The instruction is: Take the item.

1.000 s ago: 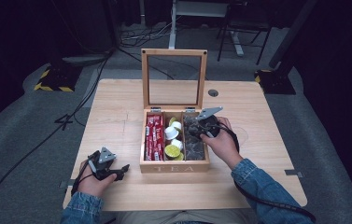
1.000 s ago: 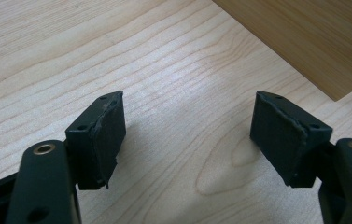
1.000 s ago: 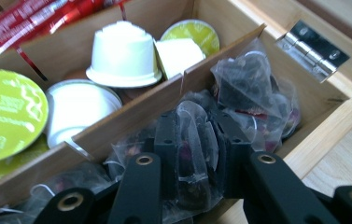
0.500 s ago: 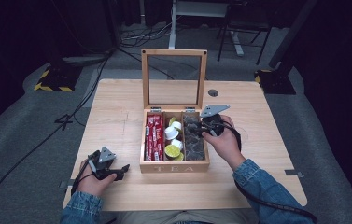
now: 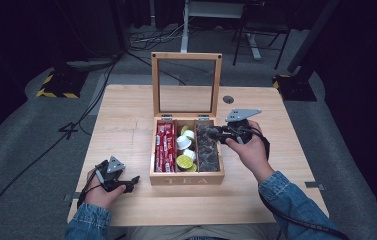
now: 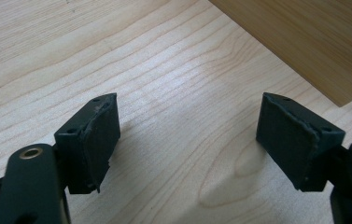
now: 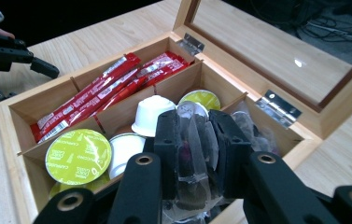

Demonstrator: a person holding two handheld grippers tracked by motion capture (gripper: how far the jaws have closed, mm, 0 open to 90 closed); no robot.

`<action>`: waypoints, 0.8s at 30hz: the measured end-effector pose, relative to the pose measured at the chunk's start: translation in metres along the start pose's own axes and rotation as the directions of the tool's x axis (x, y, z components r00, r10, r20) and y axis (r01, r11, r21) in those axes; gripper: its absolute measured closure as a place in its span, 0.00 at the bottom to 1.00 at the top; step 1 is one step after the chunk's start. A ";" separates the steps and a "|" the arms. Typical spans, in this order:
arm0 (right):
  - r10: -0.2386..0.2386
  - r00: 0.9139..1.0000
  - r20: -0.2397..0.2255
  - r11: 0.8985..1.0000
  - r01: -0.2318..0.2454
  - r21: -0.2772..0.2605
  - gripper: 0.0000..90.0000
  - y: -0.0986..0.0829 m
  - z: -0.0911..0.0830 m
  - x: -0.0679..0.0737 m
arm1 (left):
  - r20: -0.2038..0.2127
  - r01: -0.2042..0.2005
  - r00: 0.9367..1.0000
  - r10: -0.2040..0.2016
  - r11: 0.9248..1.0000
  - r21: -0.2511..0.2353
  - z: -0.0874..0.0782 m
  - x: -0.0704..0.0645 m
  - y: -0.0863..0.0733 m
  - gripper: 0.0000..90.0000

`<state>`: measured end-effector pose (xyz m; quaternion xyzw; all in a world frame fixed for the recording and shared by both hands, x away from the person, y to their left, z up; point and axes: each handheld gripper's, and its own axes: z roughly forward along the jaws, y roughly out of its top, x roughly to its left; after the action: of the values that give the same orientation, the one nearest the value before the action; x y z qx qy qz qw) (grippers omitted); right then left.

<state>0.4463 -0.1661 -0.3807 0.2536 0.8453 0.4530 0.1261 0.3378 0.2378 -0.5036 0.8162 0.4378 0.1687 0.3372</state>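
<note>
A wooden tea box (image 5: 187, 178) stands mid-table with its glass lid (image 5: 186, 86) upright. Its left compartment holds red stick packets (image 5: 164, 145) (image 7: 103, 93), the middle one white and green-lidded capsules (image 5: 185, 146) (image 7: 77, 155), the right one clear tea bags (image 5: 208, 150). My right gripper (image 5: 216, 133) (image 7: 196, 154) hovers over the right compartment, shut on a clear tea bag (image 7: 193, 161). Near the front left edge of the table my left gripper (image 5: 130, 183) (image 6: 190, 140) rests open, with bare wood between its jaws.
The light wood table (image 5: 126, 120) has a round cable hole (image 5: 228, 99) behind the box. The box's wall (image 6: 313, 42) lies close ahead of the left gripper. A cable (image 5: 296, 220) trails from the right gripper past the person's denim sleeve (image 5: 286, 200).
My right gripper has lifted a little and drawn back from the right compartment with the tea bag between its jaws. The left gripper has stayed put.
</note>
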 end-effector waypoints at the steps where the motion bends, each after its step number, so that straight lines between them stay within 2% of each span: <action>1: 0.000 1.000 0.003 1.000 0.000 -0.002 0.83 0.000 -0.003 0.000 | 0.000 0.000 1.000 0.000 1.000 0.000 0.000 0.000 0.000 0.24; 24: 0.037 0.996 0.085 0.998 -0.033 -0.053 0.83 -0.010 -0.067 -0.012 | -0.007 0.012 1.000 -0.012 1.000 0.001 0.005 0.000 0.004 0.22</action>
<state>0.4237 -0.2237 -0.3519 0.2845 0.8226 0.4653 0.1610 0.3433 0.2345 -0.5037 0.8133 0.4438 0.1691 0.3361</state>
